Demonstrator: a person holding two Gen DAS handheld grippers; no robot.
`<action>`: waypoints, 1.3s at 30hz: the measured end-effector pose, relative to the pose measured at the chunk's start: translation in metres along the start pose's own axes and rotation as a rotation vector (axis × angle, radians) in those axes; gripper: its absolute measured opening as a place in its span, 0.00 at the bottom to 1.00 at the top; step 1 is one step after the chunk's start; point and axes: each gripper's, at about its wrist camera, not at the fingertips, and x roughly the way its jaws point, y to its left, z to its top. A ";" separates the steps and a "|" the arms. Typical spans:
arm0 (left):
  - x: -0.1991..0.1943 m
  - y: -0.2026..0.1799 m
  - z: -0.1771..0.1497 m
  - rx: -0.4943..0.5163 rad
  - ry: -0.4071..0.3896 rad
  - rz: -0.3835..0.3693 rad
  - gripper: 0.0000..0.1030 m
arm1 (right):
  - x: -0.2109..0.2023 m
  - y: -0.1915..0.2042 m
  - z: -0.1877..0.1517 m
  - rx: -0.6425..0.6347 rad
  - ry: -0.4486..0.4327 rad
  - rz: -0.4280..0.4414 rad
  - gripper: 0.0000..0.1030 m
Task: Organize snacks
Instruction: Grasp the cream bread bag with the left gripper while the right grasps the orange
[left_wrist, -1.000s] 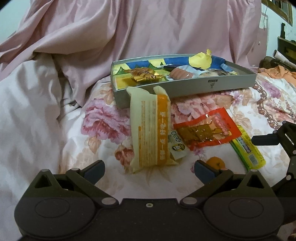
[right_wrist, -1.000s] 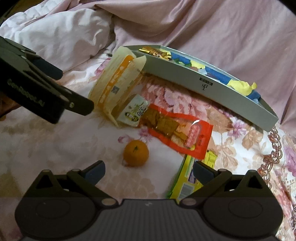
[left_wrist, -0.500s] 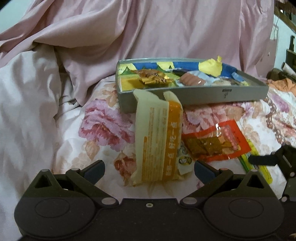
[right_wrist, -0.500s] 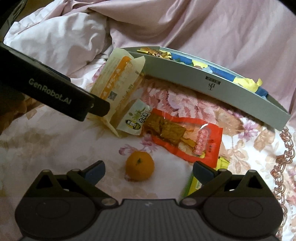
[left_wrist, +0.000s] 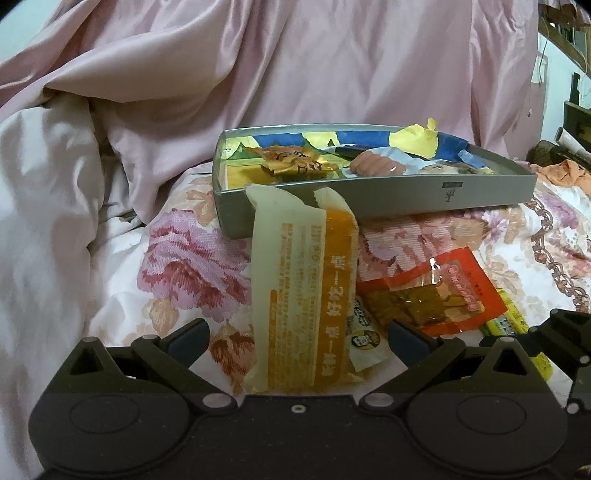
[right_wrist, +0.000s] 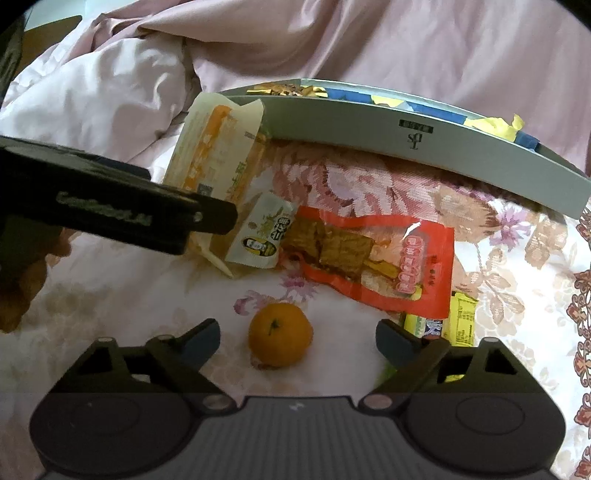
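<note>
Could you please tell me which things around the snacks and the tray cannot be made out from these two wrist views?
- Yellow-green packet: right wrist view, partly under the red packet and behind the right claw, whose jaws are closing around the orange.
- Tray contents: right wrist view, hidden by its near wall.
- Small white sachet: left wrist view, partly under the cream-and-orange packet.
- Left claw label: right wrist view, blurred.

- a bed (left_wrist: 177, 258) fills both views, spread with a pale sheet printed with pink and brown flowers.
- a rumpled pink quilt (left_wrist: 295, 74) is heaped behind it, with a whiter fold (right_wrist: 103, 92) on the left.
- a pale wall (left_wrist: 561, 74) and dark wooden furniture (left_wrist: 576, 114) show at far right.
- the light is dim and warm.
</note>
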 end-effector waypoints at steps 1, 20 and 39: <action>0.001 0.001 0.000 0.000 -0.002 0.000 0.99 | 0.000 0.001 -0.001 -0.004 -0.001 0.003 0.88; 0.007 0.000 -0.007 -0.014 -0.004 -0.038 0.61 | -0.001 0.012 -0.004 -0.049 -0.013 0.004 0.64; -0.005 0.001 -0.004 -0.122 0.027 -0.086 0.50 | -0.004 0.021 -0.007 -0.162 -0.051 -0.044 0.37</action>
